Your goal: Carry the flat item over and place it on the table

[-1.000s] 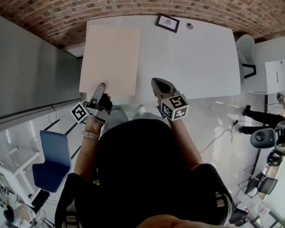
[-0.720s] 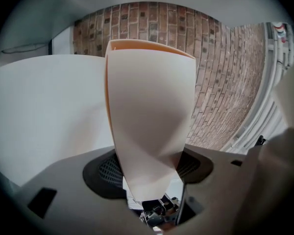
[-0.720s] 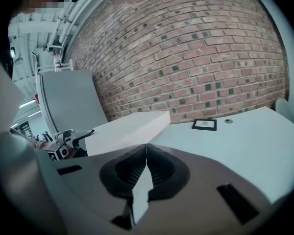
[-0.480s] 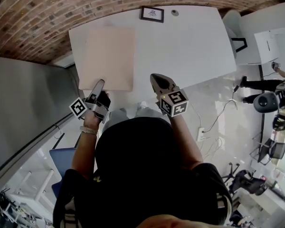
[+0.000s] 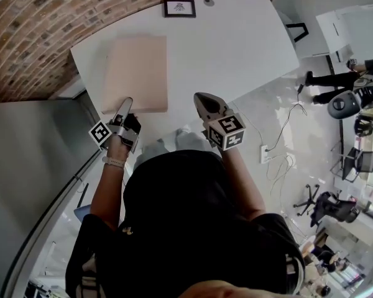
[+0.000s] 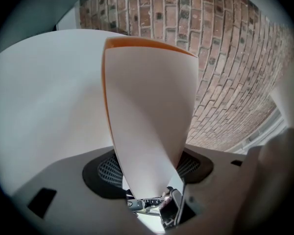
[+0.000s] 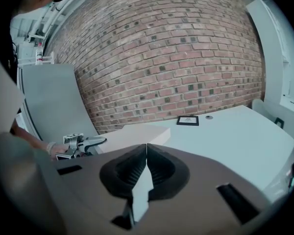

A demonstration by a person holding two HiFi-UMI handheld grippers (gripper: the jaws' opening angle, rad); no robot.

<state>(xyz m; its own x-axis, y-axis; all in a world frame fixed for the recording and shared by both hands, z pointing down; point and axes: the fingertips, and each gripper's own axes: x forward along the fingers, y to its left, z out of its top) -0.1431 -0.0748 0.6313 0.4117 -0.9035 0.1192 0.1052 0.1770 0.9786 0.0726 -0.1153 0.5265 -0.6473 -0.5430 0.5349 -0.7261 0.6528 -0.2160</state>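
Looks like the board [image 5: 137,73] is now further onto the tabletop [image 5: 236,42] at 11 o'clock, left fingers [image 5: 122,108] pinching it, right fingers [image 5: 206,106] pressed together, so release next.

Table [image 5: 236,42] right of the flat board [image 5: 137,73]: open surface, reachable from the near edge. Obstacles: framed picture [image 5: 179,8] at far edge, brick wall [image 5: 25,36] close behind.

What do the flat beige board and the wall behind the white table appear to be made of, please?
The flat beige board is probably foam or fibreboard with a matte face; it looks thick and has an orange-tinted edge. The brick wall is rough red brick with pale mortar joints showing.
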